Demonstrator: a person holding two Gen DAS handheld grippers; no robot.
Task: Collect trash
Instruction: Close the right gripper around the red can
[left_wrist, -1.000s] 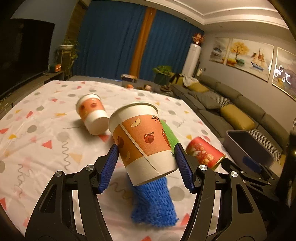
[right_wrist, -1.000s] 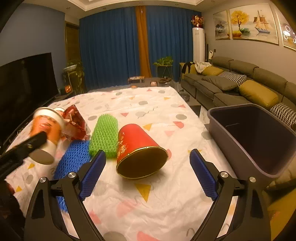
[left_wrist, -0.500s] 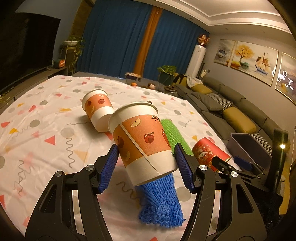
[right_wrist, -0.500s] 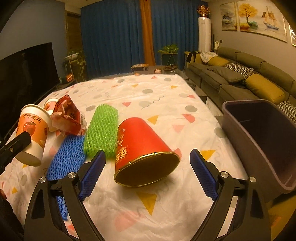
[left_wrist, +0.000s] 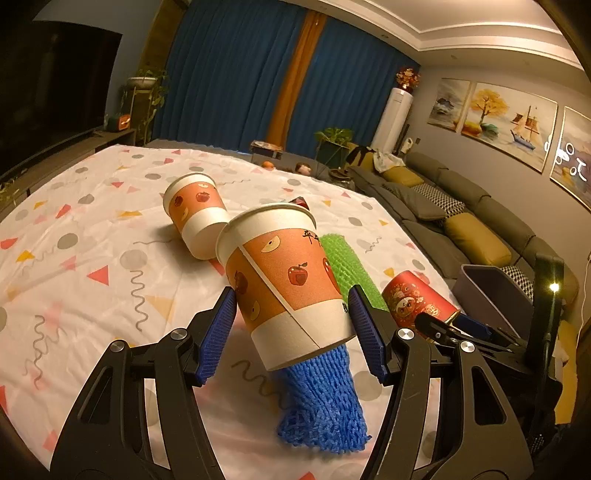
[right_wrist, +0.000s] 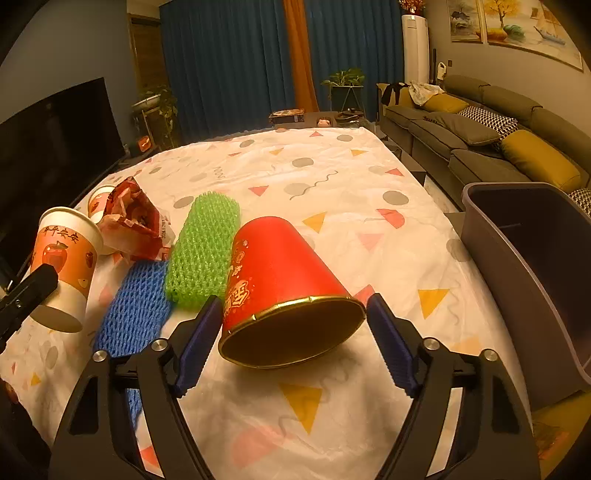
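Left wrist view: left gripper (left_wrist: 291, 325) clamped an apple cup (left_wrist: 284, 280) by its lower body — both blue pads pressed on it, cup tilted, rim away from the camera, lifted off the cloth.
Under the cup: blue net (left_wrist: 321, 398) lay flat on the tablecloth (left_wrist: 92, 258), green net (left_wrist: 343, 266) just behind it.
Farther out, left view: second apple cup (left_wrist: 195, 214) lay on its side beyond the held one.
Right wrist view: right gripper (right_wrist: 291, 332) was closing around the red cup (right_wrist: 284, 291) — the left pad looked at or almost at the rim, the right pad stood just clear.
Red cup: on its side, gold-rimmed mouth toward the camera, touching the green net (right_wrist: 203, 251) on its left.
Left of that: blue net (right_wrist: 136, 306) beside the green one; red wrapper (right_wrist: 133, 221) crumpled behind them.
Right edge: grey bin (right_wrist: 532, 273) stood beside the table, well apart from the red cup.
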